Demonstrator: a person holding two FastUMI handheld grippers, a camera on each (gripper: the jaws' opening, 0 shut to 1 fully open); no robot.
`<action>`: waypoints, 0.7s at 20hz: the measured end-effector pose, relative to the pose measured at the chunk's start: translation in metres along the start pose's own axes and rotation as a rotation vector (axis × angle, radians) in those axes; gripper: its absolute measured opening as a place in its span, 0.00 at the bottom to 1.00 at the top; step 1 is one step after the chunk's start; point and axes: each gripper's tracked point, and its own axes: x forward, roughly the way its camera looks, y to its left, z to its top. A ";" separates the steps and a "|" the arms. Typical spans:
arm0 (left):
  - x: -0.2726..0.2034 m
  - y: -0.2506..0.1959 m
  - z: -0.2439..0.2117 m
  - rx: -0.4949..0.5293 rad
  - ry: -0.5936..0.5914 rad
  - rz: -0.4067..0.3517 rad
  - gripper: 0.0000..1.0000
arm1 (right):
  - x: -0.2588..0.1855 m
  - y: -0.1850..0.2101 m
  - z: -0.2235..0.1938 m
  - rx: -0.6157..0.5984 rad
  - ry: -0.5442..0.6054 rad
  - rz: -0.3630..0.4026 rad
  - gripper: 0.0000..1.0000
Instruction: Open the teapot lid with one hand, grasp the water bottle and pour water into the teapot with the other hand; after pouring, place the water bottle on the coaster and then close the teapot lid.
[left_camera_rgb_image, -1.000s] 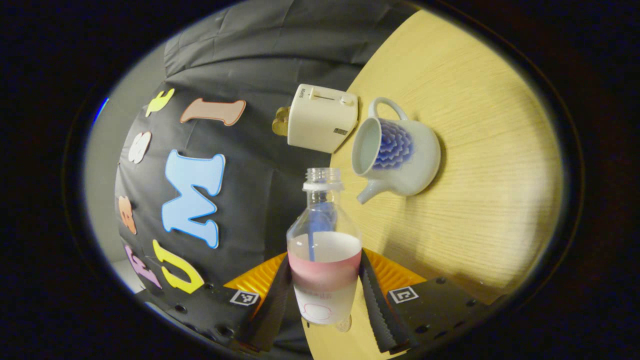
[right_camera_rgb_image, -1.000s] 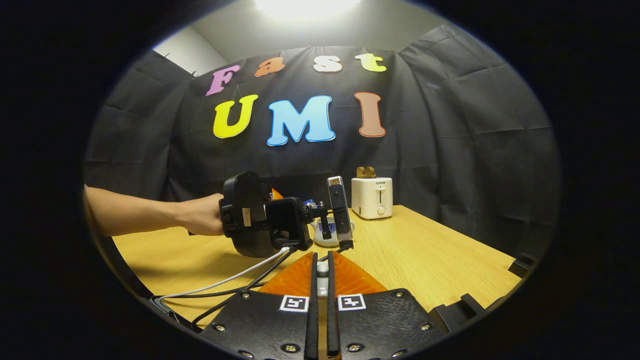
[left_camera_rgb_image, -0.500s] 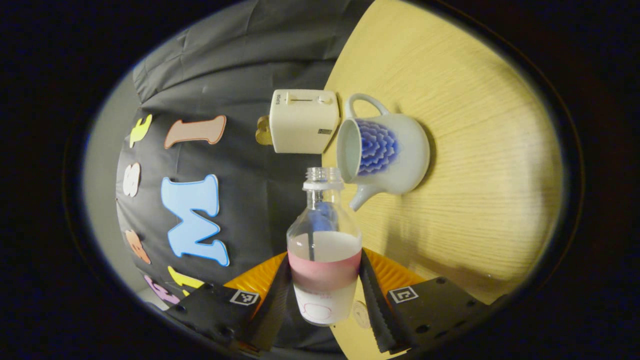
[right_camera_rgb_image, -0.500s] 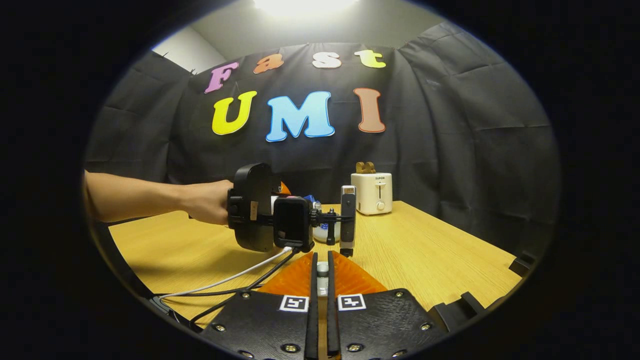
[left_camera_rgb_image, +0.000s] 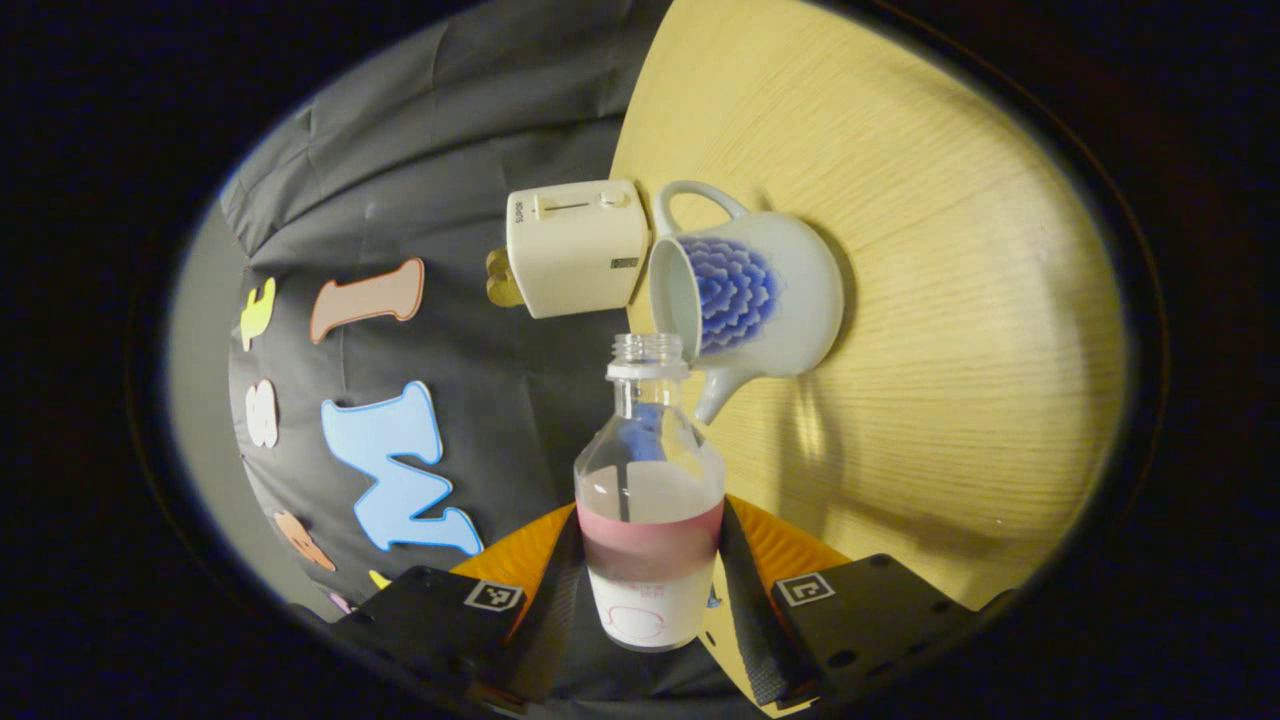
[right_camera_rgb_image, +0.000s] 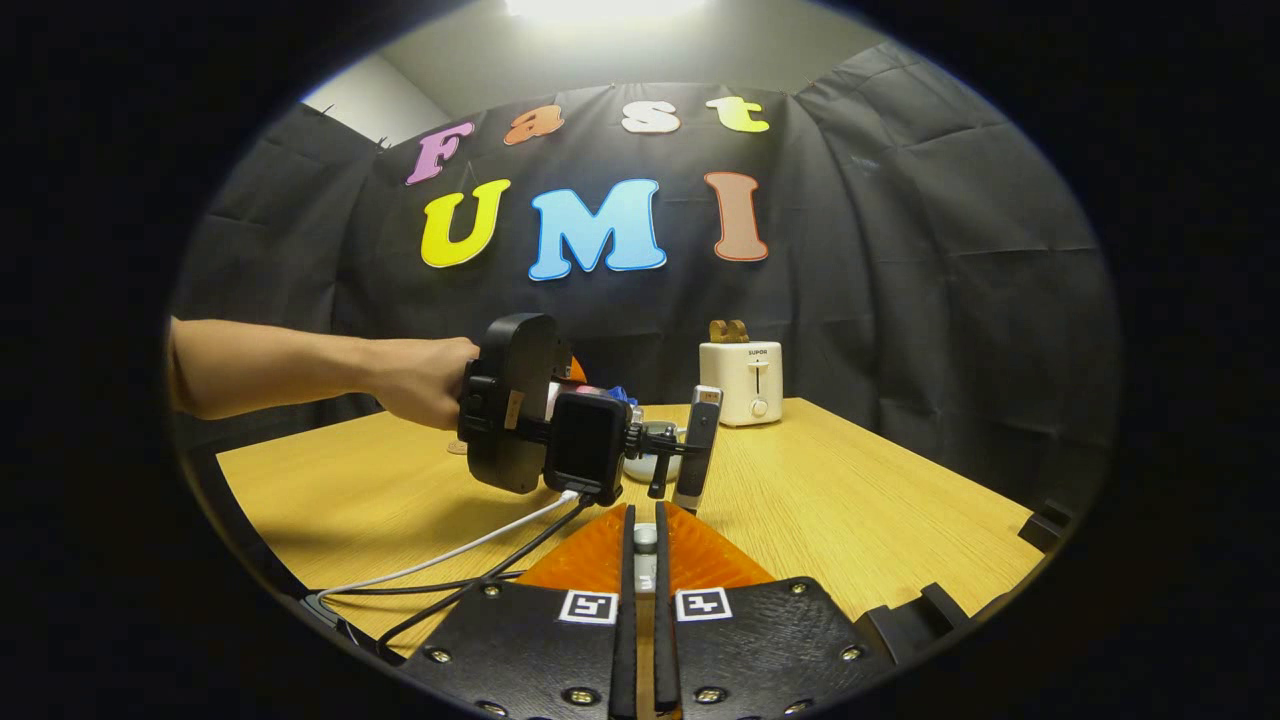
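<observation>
Left gripper view: the bottle (left_camera_rgb_image: 650, 500) is being gripped at its labelled body by both fingers of the left gripper (left_camera_rgb_image: 650, 590), its uncapped mouth lying just beside the open rim of the teapot (left_camera_rgb_image: 745, 295) on the table (left_camera_rgb_image: 950, 330). A toaster (left_camera_rgb_image: 575, 245) is standing behind the teapot. Right gripper view: the right gripper (right_camera_rgb_image: 640, 590) is being held nearly closed on a small knobbed piece, probably the lid (right_camera_rgb_image: 645, 540); a hand (right_camera_rgb_image: 425, 380) is carrying the left gripper.

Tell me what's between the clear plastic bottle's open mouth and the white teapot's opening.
Nothing: in the left gripper view the clear plastic bottle has its mouth beside the open rim of the white, blue-patterned teapot, no lid between.
</observation>
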 end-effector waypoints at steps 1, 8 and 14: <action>0.000 0.001 -0.001 0.012 0.001 0.000 0.84 | 0.000 -0.001 0.000 0.001 -0.001 -0.001 0.07; -0.002 0.005 0.001 0.096 0.009 0.006 0.84 | 0.001 -0.003 0.000 0.004 0.002 -0.004 0.07; -0.006 0.009 0.002 0.157 0.011 0.009 0.84 | -0.001 -0.006 0.000 0.005 0.003 -0.009 0.07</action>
